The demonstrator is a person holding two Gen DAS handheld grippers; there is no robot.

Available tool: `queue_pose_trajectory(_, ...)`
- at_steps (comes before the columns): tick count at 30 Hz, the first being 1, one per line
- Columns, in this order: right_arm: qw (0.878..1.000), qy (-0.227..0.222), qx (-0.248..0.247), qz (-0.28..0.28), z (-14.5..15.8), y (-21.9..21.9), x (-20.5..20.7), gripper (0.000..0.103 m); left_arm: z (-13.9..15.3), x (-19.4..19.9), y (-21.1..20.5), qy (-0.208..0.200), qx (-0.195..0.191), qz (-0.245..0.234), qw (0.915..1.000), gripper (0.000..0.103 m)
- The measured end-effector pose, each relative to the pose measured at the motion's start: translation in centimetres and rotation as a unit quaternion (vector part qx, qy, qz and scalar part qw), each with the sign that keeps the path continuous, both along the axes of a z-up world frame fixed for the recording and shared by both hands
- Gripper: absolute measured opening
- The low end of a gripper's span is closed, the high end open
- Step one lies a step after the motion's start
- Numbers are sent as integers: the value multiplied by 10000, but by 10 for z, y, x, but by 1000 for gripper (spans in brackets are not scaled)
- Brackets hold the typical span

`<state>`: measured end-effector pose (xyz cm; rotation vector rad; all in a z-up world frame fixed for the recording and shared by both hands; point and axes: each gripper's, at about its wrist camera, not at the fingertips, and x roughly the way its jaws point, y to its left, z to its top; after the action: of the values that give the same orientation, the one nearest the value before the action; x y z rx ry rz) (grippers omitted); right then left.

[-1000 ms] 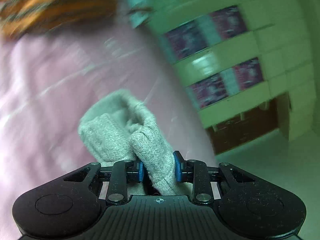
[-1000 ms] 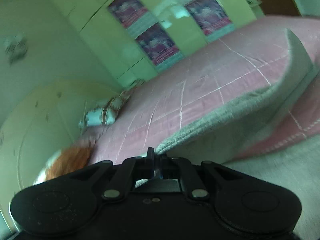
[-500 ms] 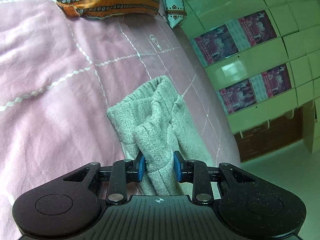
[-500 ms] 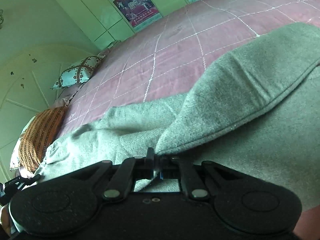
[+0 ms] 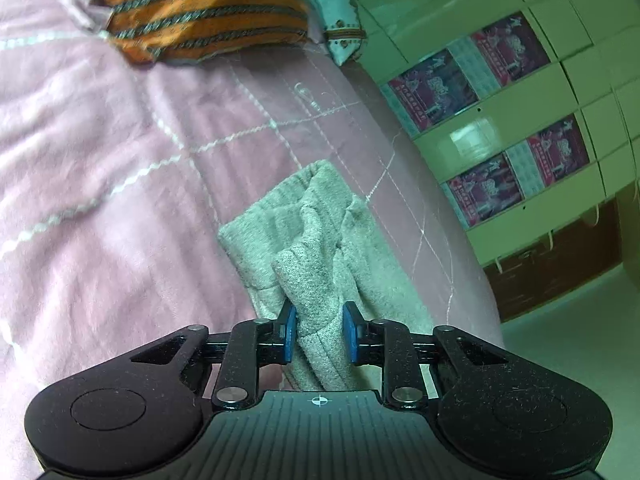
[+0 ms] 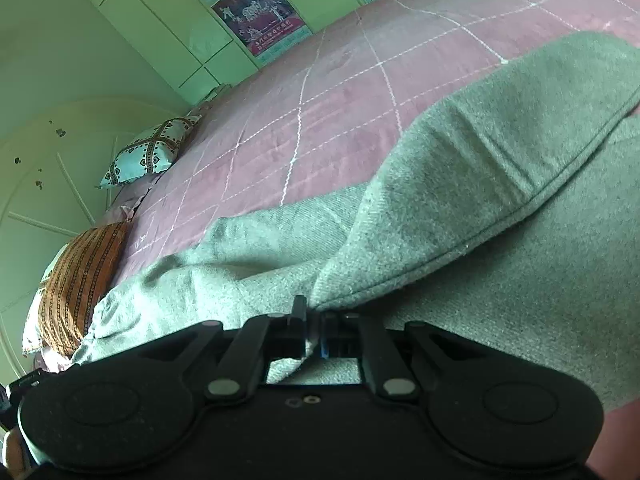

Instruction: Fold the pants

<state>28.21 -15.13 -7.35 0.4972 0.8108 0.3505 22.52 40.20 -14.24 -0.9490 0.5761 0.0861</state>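
The grey knit pants (image 5: 316,216) lie on a pink quilted bed cover (image 5: 120,160). In the left wrist view one bunched end of them runs back between the blue pads. My left gripper (image 5: 319,332) is closing, and its pads press on that thick bunch. In the right wrist view the pants (image 6: 500,168) spread wide over the bed, with a folded layer lying across another. Its seamed edge leads into my right gripper (image 6: 314,332), which is shut on it. The fabric under both grippers is hidden.
An orange striped pillow (image 5: 200,4) and a white patterned pillow (image 5: 336,16) sit at the head of the bed. Pale cupboard doors with posters (image 5: 500,120) stand past the bed's right edge, with floor (image 5: 580,340) below. The bed cover (image 6: 320,92) stretches beyond the pants.
The left gripper carried the bunched end a short way across the bed and tightened on it. The right gripper came down with its edge, and the raised fold now lies low over the pants.
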Motion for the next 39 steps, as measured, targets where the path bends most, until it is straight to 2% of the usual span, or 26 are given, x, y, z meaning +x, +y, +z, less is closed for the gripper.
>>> queue_pose_trajectory(5,9991,-402,57,75,21,-2,-7,0,32,-3,-2,-234,343,-181,9990,24)
queue_pose_trajectory(8,9962,-859,151,61,46,-5,-12,0,61,6,10,-771,331,-178,9963,23)
queue_pose_trajectory(11,9919,-1214,367,-5,67,-10,-19,0,85,17,15,-1046,604,-364,9920,24)
queue_pose_trajectory(13,9902,-1331,425,33,68,-10,-25,0,77,25,19,-762,722,-455,9934,23)
queue_pose_trajectory(14,9909,-1283,389,83,60,-8,-27,0,62,30,23,-374,770,-515,9950,23)
queue_pose_trajectory(16,9978,-597,104,264,22,4,-21,0,16,35,32,662,637,-529,9944,23)
queue_pose_trajectory(17,9994,0,-76,324,-2,8,-15,0,2,28,37,618,515,-561,9952,23)
queue_pose_trajectory(18,9993,261,-95,270,-17,8,-15,0,-1,21,42,441,322,-488,9973,23)
queue_pose_trajectory(19,9995,217,18,228,-22,5,-19,0,-2,16,45,360,152,-416,9984,23)
queue_pose_trajectory(21,9996,145,85,205,-20,3,-19,0,2,13,43,330,288,-462,9980,23)
queue_pose_trajectory(24,9996,158,74,236,-17,3,-11,2,5,13,44,331,290,-416,9982,23)
queue_pose_trajectory(26,9995,200,66,228,-16,5,-9,0,16,12,38,170,516,-379,9978,23)
queue_pose_trajectory(29,9992,-203,195,301,2,9,-25,0,39,5,34,-224,785,-309,9962,23)
queue_pose_trajectory(31,9985,-289,296,367,8,11,-32,0,43,5,36,-136,959,-250,9950,22)
queue_pose_trajectory(32,9982,-251,338,425,5,11,-34,0,39,11,36,62,1074,-295,9938,22)
queue_pose_trajectory(33,9984,-144,190,503,-2,14,-34,0,27,17,36,479,1141,-427,9914,22)
queue_pose_trajectory(34,9986,61,-52,531,-13,18,-31,0,20,17,36,565,1084,-442,9915,22)
queue_pose_trajectory(36,9989,225,119,405,-26,15,-31,0,22,9,38,425,967,-352,9938,22)
queue_pose_trajectory(39,9991,89,187,362,-19,14,-36,0,31,-1,33,242,1081,-376,9931,22)
